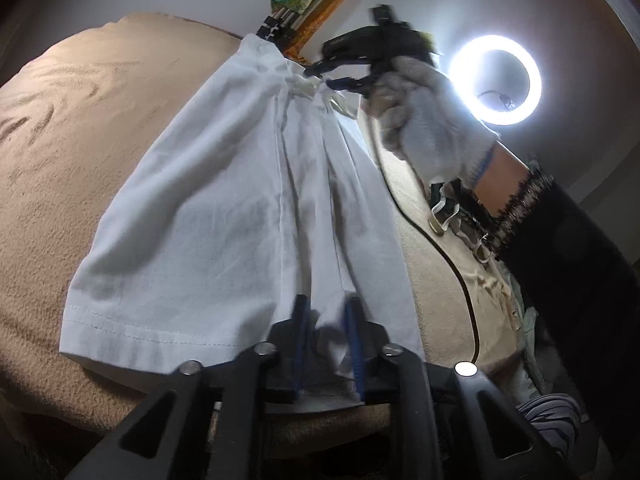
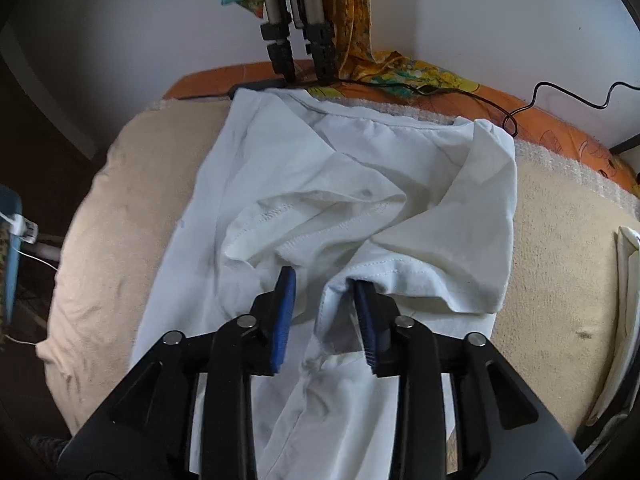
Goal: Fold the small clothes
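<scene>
Lying spread on a beige padded surface (image 2: pixel 92 216), the white shirt (image 1: pixel 224 216) is stretched lengthwise so that it can be folded flat: its hem points toward 6 o'clock in the left wrist view and its neck end toward 12, near a tripod's legs (image 2: pixel 298 40). The left tongs (image 1: pixel 326 344) sit at 6 o'clock on the hem, jaws only partly apart with a pinch of white cloth bunched between them; I judge them to be grasping the shirt, probably to anchor that end. The right tongs (image 2: pixel 326 312), held in a gloved hand (image 1: pixel 424 120), reach the crumpled sleeve region at the centre of their view, blue pads (image 2: pixel 284 312) moderately apart around a hemmed fold; whether they clench it I cannot tell.
</scene>
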{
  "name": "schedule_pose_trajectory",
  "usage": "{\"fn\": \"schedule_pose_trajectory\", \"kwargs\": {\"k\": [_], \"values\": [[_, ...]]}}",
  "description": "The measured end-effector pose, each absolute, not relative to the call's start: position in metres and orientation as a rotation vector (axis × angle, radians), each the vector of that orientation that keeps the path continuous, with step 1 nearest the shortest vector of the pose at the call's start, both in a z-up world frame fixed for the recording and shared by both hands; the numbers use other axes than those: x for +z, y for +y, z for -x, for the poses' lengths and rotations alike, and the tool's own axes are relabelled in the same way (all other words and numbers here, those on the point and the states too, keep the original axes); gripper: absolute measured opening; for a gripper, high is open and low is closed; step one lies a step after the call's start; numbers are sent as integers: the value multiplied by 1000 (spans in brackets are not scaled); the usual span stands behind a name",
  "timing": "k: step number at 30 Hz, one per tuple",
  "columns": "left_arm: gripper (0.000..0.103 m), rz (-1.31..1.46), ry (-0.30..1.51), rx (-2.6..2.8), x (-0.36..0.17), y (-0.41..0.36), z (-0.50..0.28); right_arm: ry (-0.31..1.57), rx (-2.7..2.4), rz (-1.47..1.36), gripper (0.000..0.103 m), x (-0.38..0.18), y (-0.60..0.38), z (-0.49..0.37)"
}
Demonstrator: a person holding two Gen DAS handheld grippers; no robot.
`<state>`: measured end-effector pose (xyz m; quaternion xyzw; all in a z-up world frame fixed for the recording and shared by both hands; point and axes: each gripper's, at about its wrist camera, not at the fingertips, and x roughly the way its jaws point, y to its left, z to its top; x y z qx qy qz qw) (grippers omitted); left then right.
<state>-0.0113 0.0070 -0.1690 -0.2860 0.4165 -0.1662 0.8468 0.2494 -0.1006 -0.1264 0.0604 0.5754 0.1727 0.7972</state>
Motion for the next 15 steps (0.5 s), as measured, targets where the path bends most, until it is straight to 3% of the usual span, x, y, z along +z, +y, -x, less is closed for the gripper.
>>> {"fn": "schedule_pose_trajectory", "kwargs": {"k": [1,6,10,15], "values": [[23,605,873,-348,-167,8,12,1217,418,-188,43,-114,-110,-247],[28,583,802,-349,-149,12,22,1132,313,-235,43,-85,-163,-254],[28,567,767,-346,-141,14,26,1144,235,-334,43,-96,-200,-264],[28,570,768,-338,-139,15,24,1210,144,-249,43,-129,-200,-273]]}}
